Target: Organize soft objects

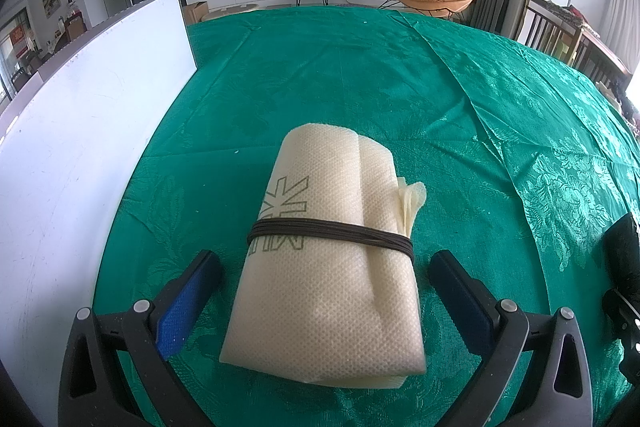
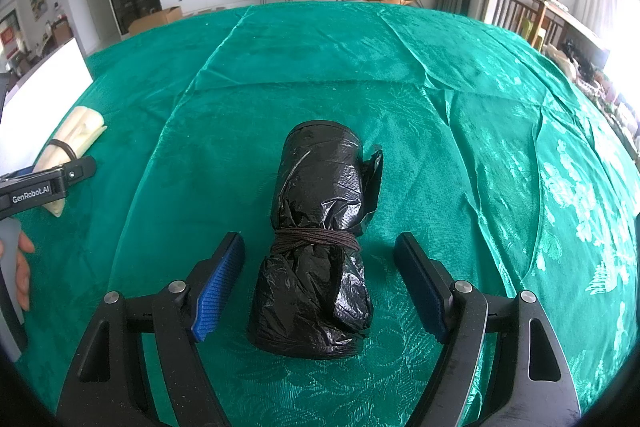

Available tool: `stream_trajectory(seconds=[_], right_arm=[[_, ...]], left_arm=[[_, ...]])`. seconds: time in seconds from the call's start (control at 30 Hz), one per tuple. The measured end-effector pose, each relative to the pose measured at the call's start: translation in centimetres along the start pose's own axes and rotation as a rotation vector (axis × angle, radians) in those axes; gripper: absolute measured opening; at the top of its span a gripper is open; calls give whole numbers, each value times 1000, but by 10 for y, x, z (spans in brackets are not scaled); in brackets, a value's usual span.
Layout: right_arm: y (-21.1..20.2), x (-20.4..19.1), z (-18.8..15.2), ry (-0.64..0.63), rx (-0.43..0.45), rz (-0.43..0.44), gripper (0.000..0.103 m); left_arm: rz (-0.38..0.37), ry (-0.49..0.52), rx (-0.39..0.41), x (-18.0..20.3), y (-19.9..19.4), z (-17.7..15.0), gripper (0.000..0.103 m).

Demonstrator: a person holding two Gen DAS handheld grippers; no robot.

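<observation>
Both grippers wide open, one roll between each pair of jaws, nothing gripped.

My left gripper (image 1: pixel 324 267) straddles the cream roll (image 1: pixel 332 259); its pads stand clear of both sides. The roll lies on the green cloth (image 1: pixel 360 75), cord (image 1: pixel 332 229) round its middle, white board (image 1: pixel 80 147) at 9 o'clock. My right gripper (image 2: pixel 320 251) straddles the black roll (image 2: pixel 320 239), also cord-tied, with gaps on both sides. In the right view the cream roll sits at 9 o'clock from the black one, well apart.
</observation>
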State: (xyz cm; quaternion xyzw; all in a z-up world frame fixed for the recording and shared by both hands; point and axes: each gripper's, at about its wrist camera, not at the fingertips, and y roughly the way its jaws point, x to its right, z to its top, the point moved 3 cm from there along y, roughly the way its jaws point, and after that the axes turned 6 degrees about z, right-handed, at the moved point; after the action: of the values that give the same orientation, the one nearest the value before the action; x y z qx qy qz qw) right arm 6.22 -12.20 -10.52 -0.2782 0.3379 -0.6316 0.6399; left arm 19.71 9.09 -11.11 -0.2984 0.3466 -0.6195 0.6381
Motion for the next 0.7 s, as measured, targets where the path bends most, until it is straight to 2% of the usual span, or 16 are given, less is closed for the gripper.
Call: stream_trajectory(seconds=[0.2,0.3,0.37,0.43,0.47,0.5,0.53,0.57,0.6,0.63,0.7], right_arm=[[0,0,-1,6,1,14,81],[-3,2,-2,9,-11,64,82],[-4,8,1,21,-40,123,82],[-3,15,8,55,-78,173,82],[0,18,14,83,-125,195,82],[3,20,20,92,-171,202,82],[6,20,25,86,-222,197,77],[7,19,29,76,-249,193,47],[7,19,34,68,-258,199,40],[6,21,36,72,-262,183,39],[0,26,39,93,-241,170,38]], left_arm=[[-6,9,-15,0,1,1,103],[-59,69,-144,-2,4,9,103],[-119,36,-184,-8,1,13,103],[-142,-2,-201,-12,1,16,103],[-143,-5,-211,-10,4,18,103],[-133,9,-216,-7,5,20,99],[-103,43,-207,-3,6,22,75],[-36,79,-183,1,4,24,60],[-16,103,-165,4,1,26,53],[-46,93,-167,4,-2,27,48],[-126,27,-152,-3,-19,28,45]])
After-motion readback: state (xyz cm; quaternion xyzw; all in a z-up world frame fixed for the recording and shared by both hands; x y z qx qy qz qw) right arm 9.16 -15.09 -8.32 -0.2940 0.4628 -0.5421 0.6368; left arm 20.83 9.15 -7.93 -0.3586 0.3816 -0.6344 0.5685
